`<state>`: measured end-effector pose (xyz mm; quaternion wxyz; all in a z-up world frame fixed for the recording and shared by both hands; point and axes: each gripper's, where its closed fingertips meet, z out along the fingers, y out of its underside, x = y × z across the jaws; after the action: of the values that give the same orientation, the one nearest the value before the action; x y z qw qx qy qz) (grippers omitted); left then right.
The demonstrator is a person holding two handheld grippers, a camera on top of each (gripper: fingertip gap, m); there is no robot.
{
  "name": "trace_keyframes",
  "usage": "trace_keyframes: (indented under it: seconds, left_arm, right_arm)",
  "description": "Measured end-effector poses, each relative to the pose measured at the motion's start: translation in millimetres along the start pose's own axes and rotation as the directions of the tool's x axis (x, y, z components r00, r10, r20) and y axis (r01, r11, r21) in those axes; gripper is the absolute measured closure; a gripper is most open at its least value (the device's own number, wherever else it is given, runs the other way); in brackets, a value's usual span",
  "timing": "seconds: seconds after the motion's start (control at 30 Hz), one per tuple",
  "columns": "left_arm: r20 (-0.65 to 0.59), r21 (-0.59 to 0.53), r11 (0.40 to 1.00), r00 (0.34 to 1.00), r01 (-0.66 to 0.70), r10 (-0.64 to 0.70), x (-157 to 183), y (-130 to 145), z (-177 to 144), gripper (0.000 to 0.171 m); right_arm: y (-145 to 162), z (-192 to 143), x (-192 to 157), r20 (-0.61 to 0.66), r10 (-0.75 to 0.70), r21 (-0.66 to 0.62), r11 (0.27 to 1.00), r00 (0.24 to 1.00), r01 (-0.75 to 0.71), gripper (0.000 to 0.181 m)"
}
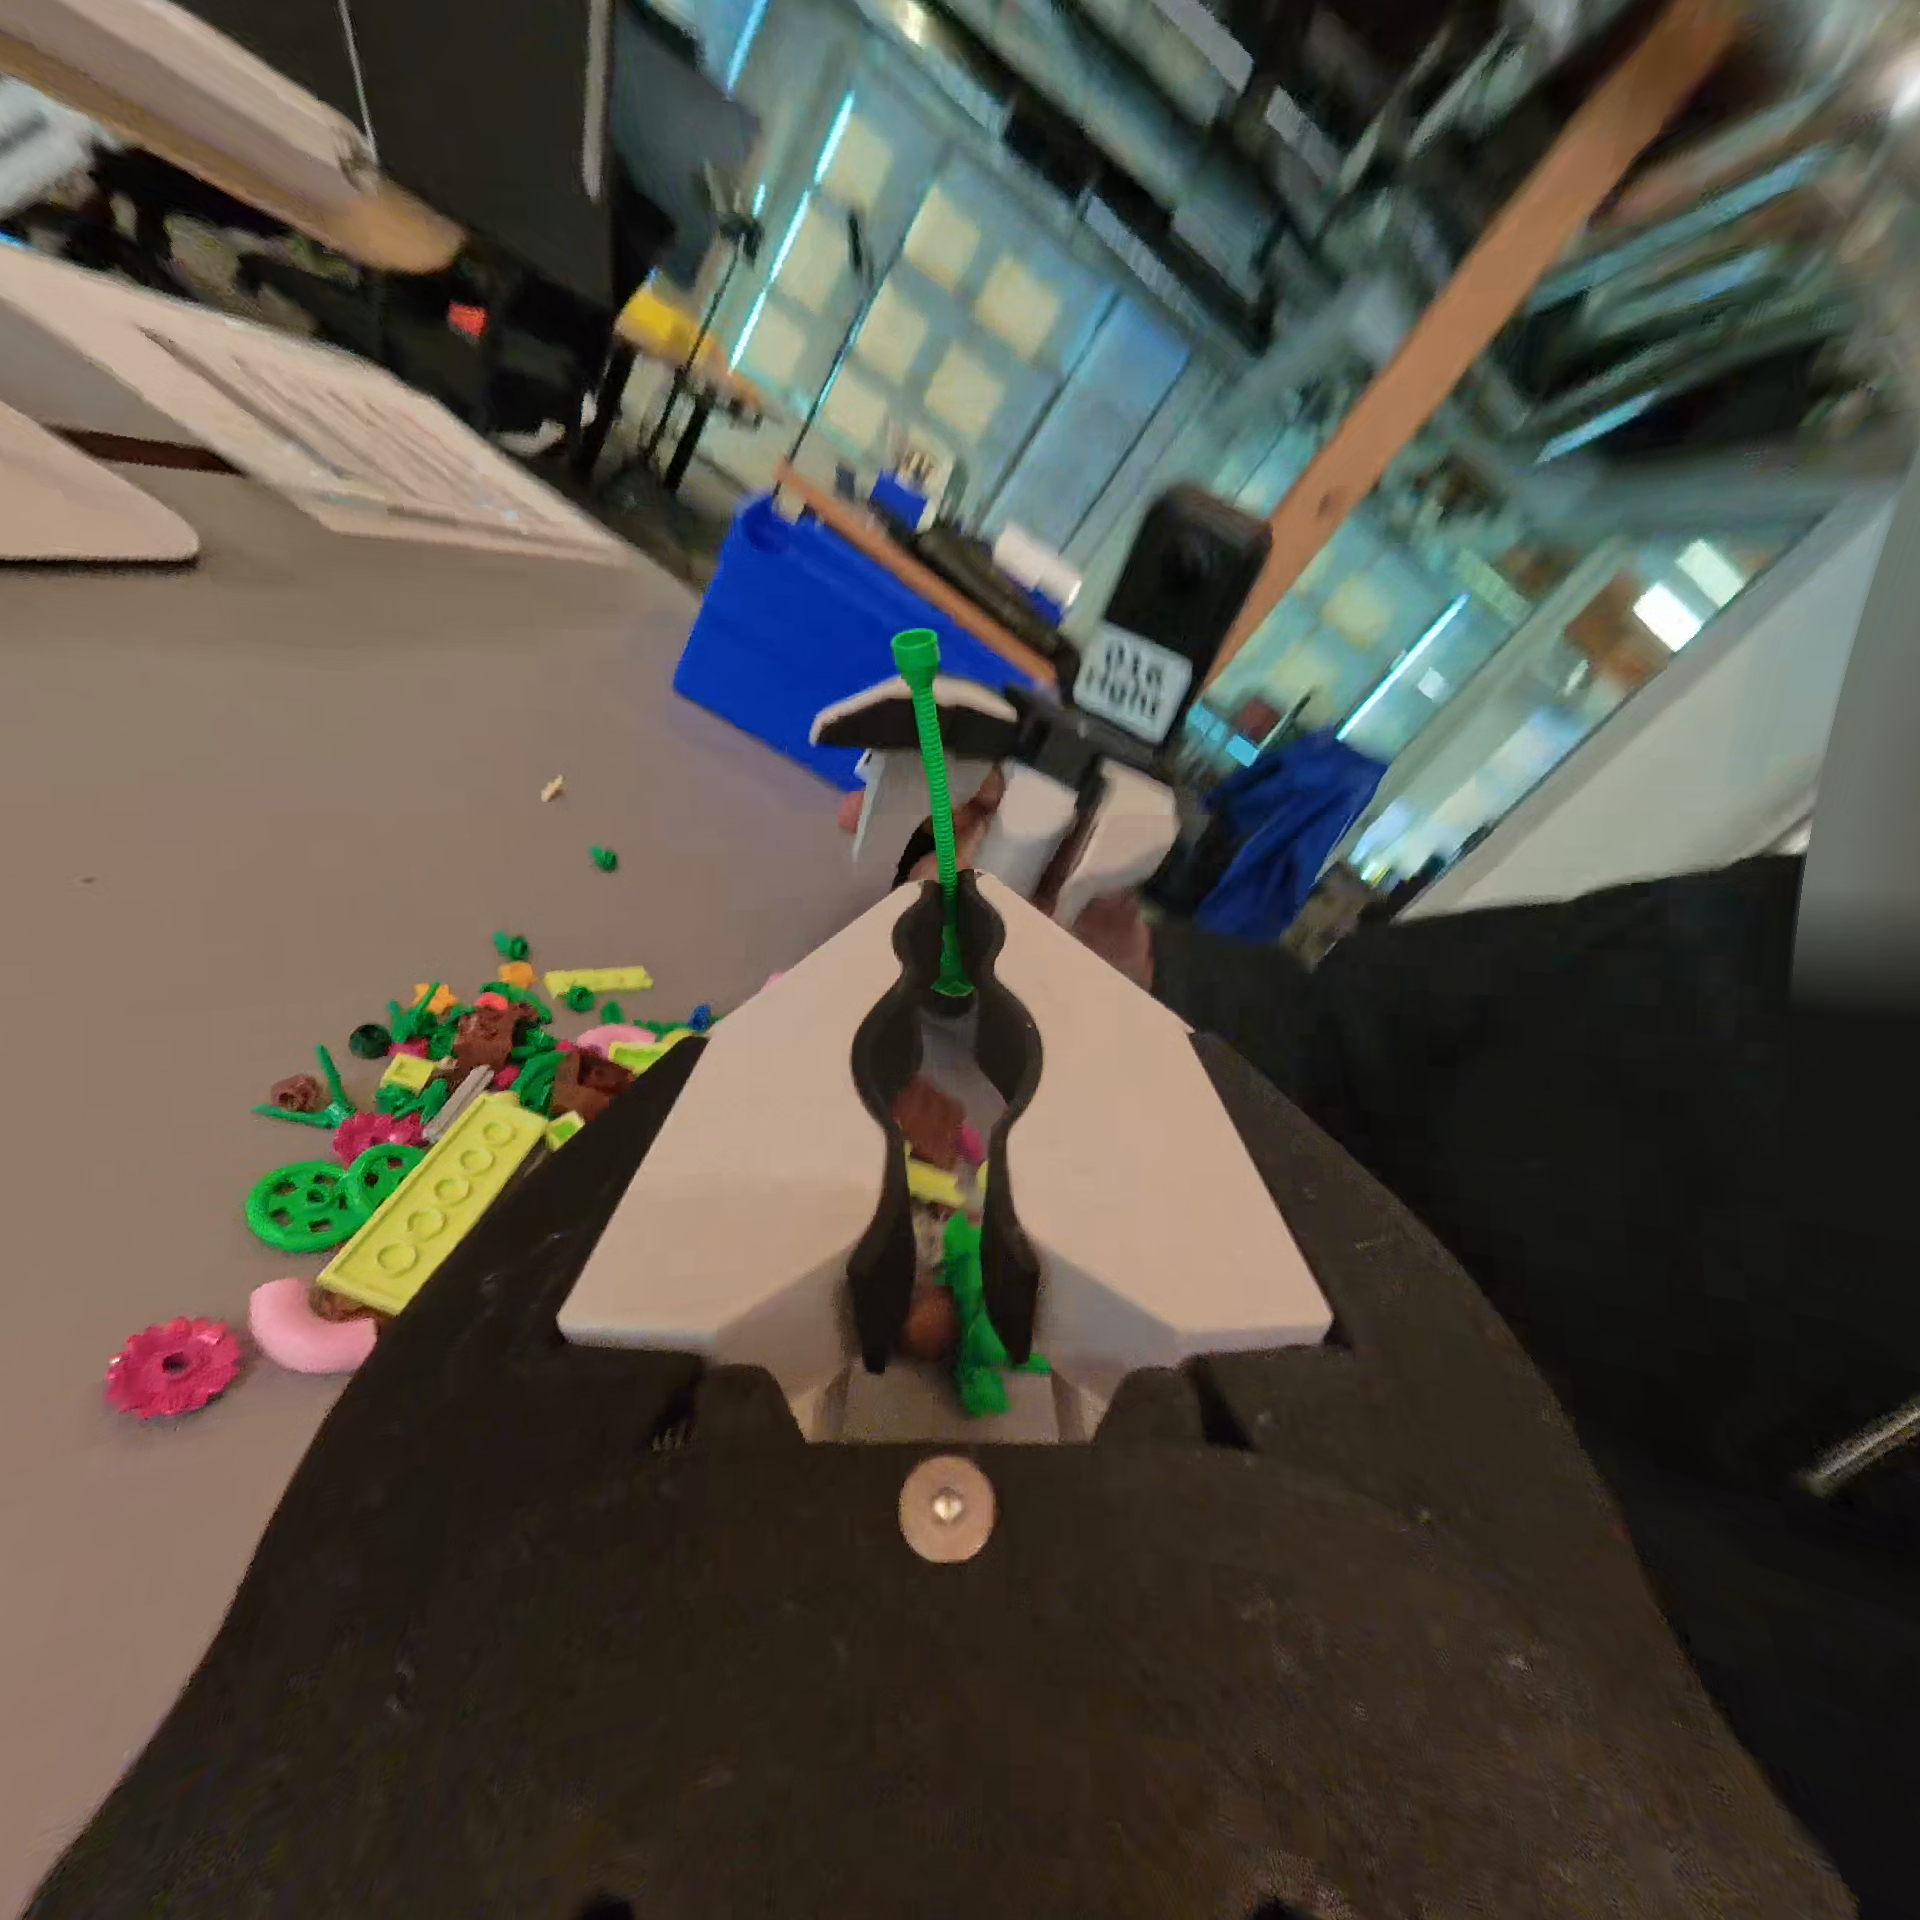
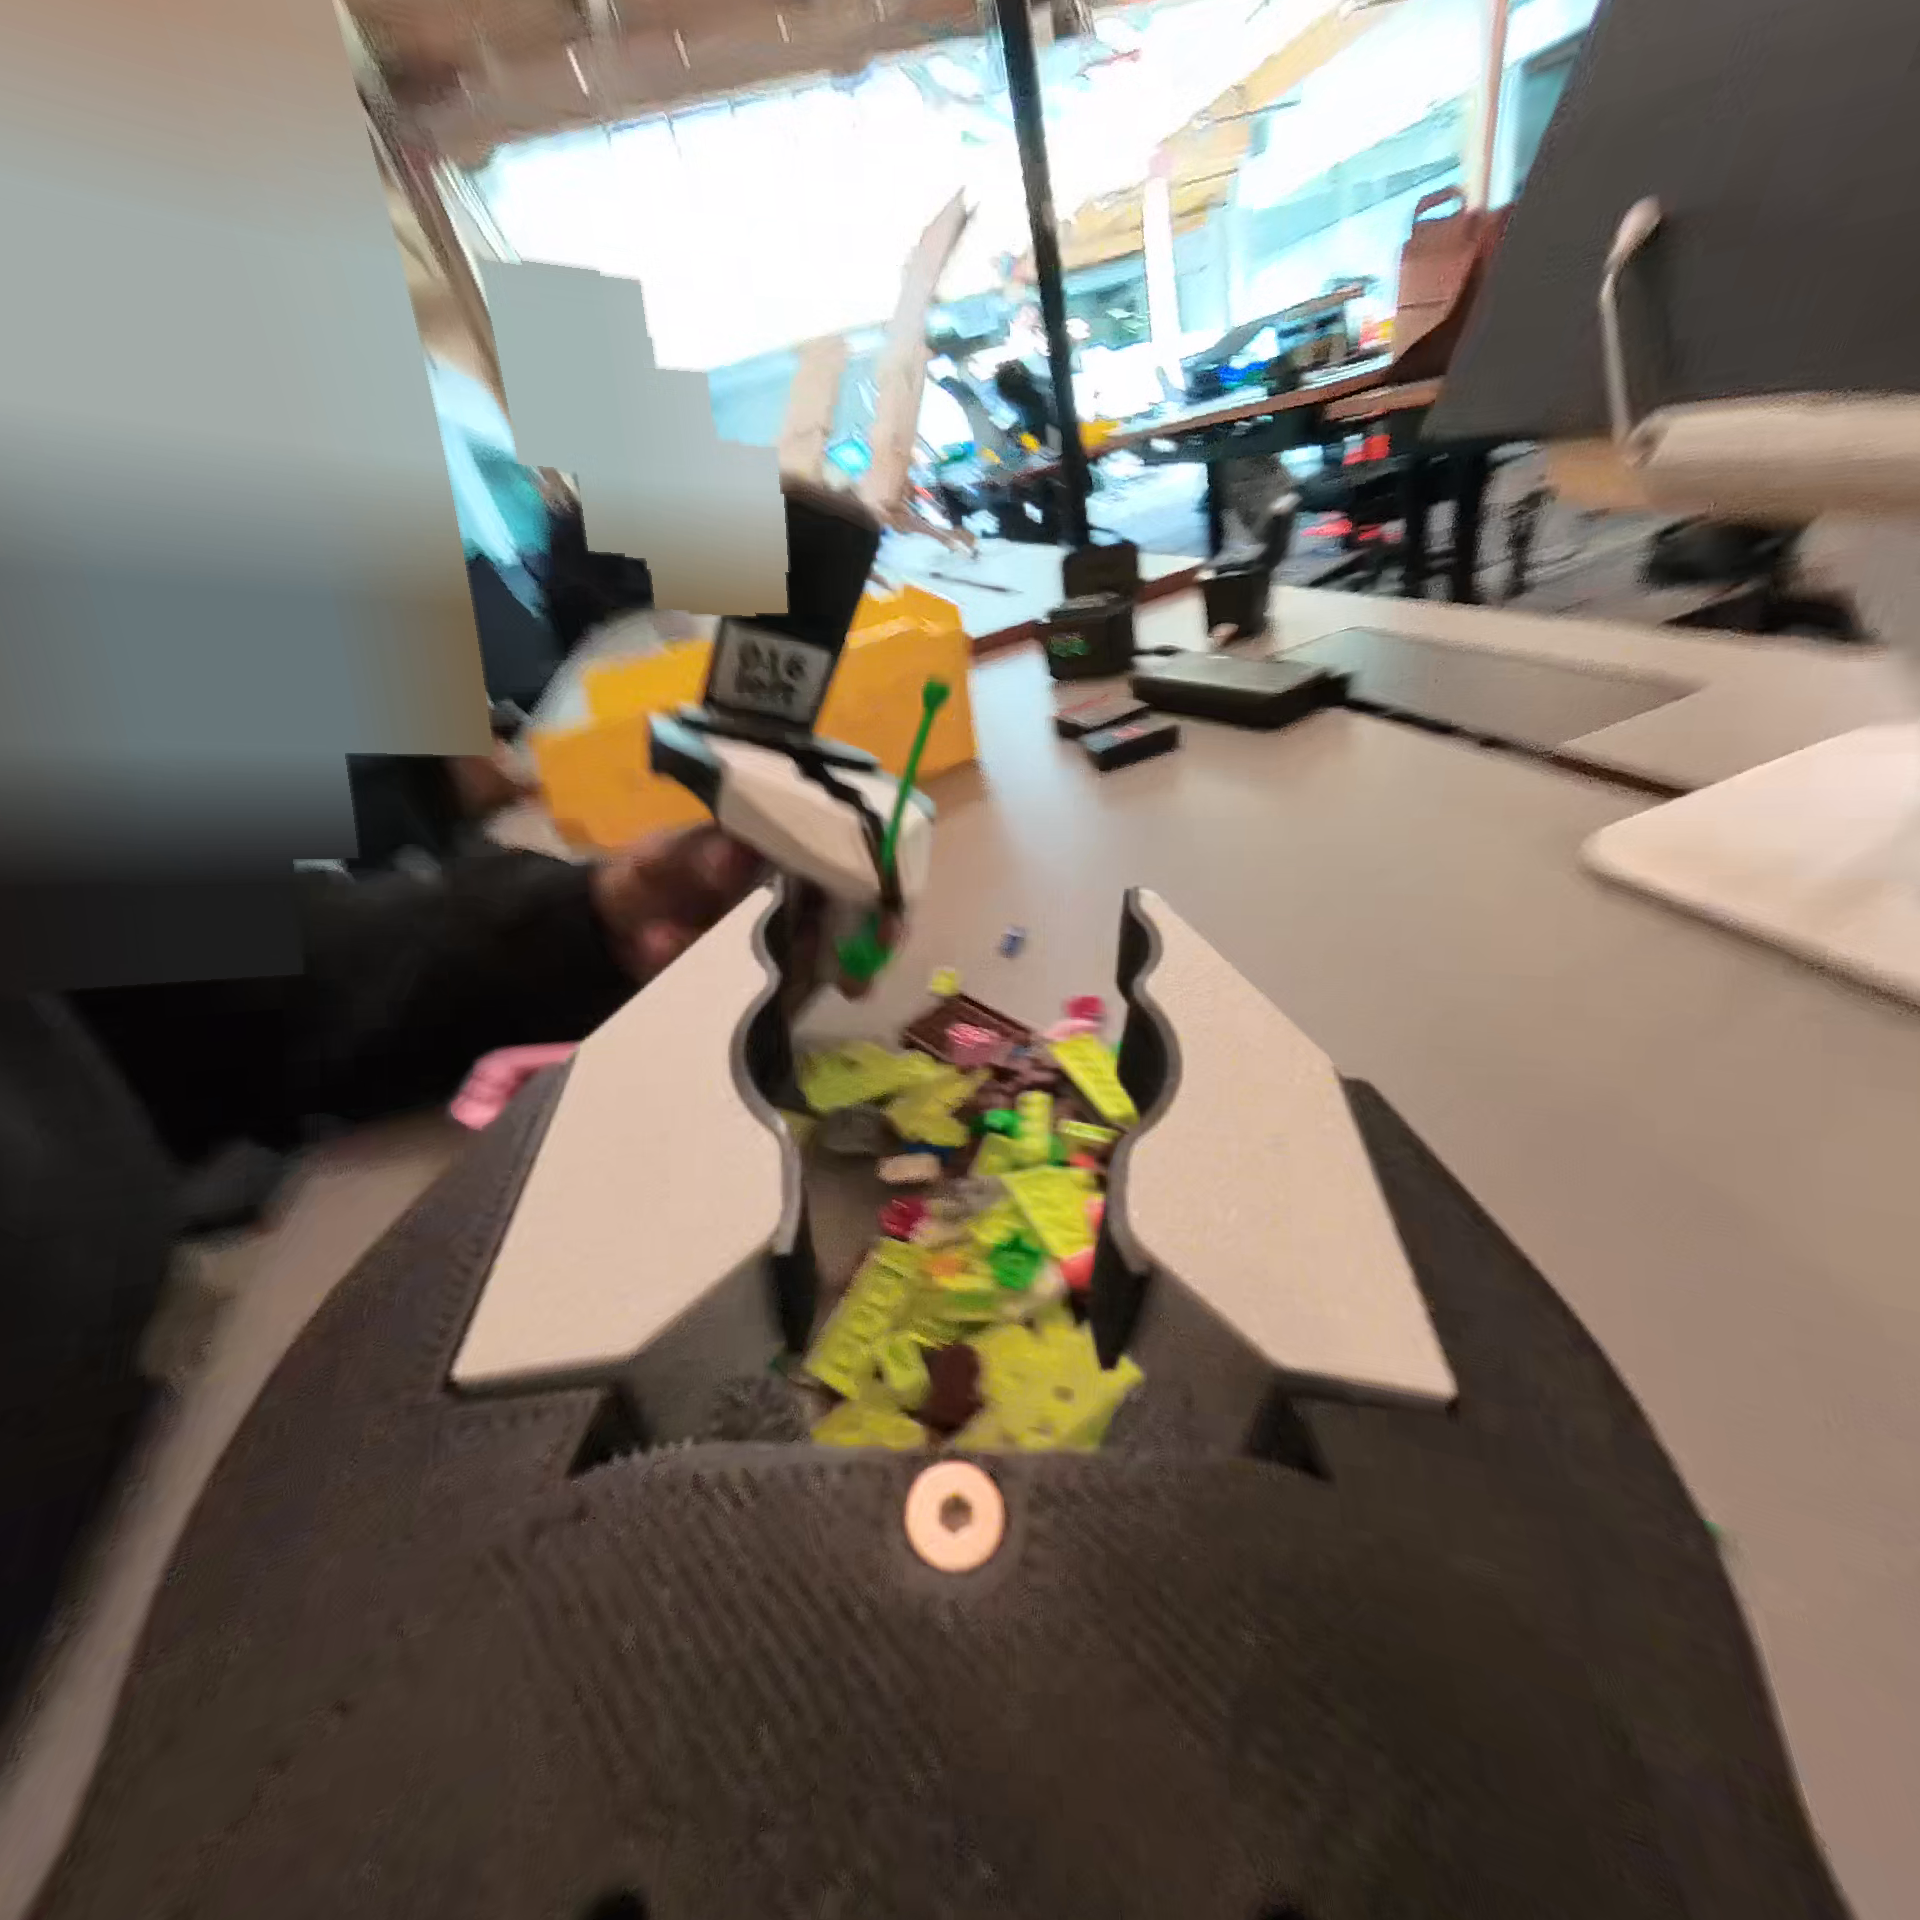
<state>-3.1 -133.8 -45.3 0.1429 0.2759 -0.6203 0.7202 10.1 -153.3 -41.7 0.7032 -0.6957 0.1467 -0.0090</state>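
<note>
Pinching the lower end of a green ribbed stem (image 1: 932, 790) that points far past its tips, the left gripper (image 1: 948, 914) is raised above the brick pile (image 2: 966, 1195), over which the right gripper (image 2: 951, 914) hangs, jaws apart and empty.

Open-plan office (desks (image 2: 1278, 416), monitor (image 2: 1683, 208), keyboard (image 1: 343, 426)).

Below the right claw (image 2: 951, 925) the grey bench (image 2: 1351, 987) is cluttered by a heap of small plastic bricks (image 2: 966, 1195); bare surface is seen ahead.
</note>
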Motion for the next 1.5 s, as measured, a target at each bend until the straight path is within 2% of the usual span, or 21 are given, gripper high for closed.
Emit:
trace_keyframes:
  seconds: [0.1, 0.17, 0.43, 0.57, 0.7, 0.83, 0.93, 1.03, 1.17, 1.33, 1.5]
  left_arm:
    - [-0.008, 0.078, 0.996, 0.999, 0.034, -0.034, -2, -10, -4, 0.171]
    - [-0.028, 0.088, 0.996, 1.000, -0.001, 0.003, 5, -11, -3, 0.171]
    - [-0.068, 0.066, 0.990, 0.989, -0.123, 0.128, 29, -2, 10, 0.171]
    - [-0.069, 0.036, 0.985, 0.983, -0.169, 0.171, 32, 4, 13, 0.171]
    - [-0.051, 0.035, 0.979, 0.978, -0.201, 0.203, 32, 3, 12, 0.171]
    - [-0.038, 0.086, 0.977, 0.979, -0.195, 0.199, 34, -3, 11, 0.171]
    - [-0.013, 0.346, 0.935, 0.996, -0.075, 0.085, 25, -57, -29, 0.171]
    - [0.141, 0.302, 0.926, 0.972, -0.224, 0.189, 7, -69, -50, 0.171]
    - [0.114, 0.278, 0.939, 0.978, -0.202, 0.177, 6, -59, -43, 0.171]
    - [0.055, 0.255, 0.951, 0.984, -0.176, 0.167, 7, -49, -35, 0.171]
    - [-0.023, 0.308, 0.947, 0.995, -0.087, 0.099, 11, -53, -38, 0.171]
  right_arm:
    - [7, 4, -11, -0.057, -0.267, -0.078, 0.962, 0.962, 0.263, 0.132]
    - [8, 10, -26, -0.046, -0.304, -0.067, 0.951, 0.951, 0.301, 0.138]
    - [11, 16, -43, 0.069, -0.080, -0.040, 0.996, 0.994, 0.083, 0.156]
    - [14, 16, -45, 0.091, -0.052, -0.047, 0.997, 0.994, 0.057, 0.171]
    - [13, 15, -45, 0.102, -0.021, -0.050, 0.998, 0.995, 0.026, 0.171]
    - [7, 13, -45, 0.111, 0.011, -0.047, 0.999, 0.994, -0.006, 0.171]
    - [15, 9, -34, 0.072, 0.000, -0.085, 0.996, 0.997, 0.006, 0.171]
    - [8, 7, -27, 0.081, 0.049, -0.052, 0.998, 0.995, -0.044, 0.171]
    - [3, 4, -31, 0.083, -0.099, -0.009, 0.995, 0.992, 0.100, 0.171]
    - [-11, -4, -42, 0.057, -0.338, 0.081, 0.939, 0.939, 0.333, 0.172]
    - [-7, -3, -41, 0.033, -0.432, 0.047, 0.901, 0.901, 0.430, 0.172]
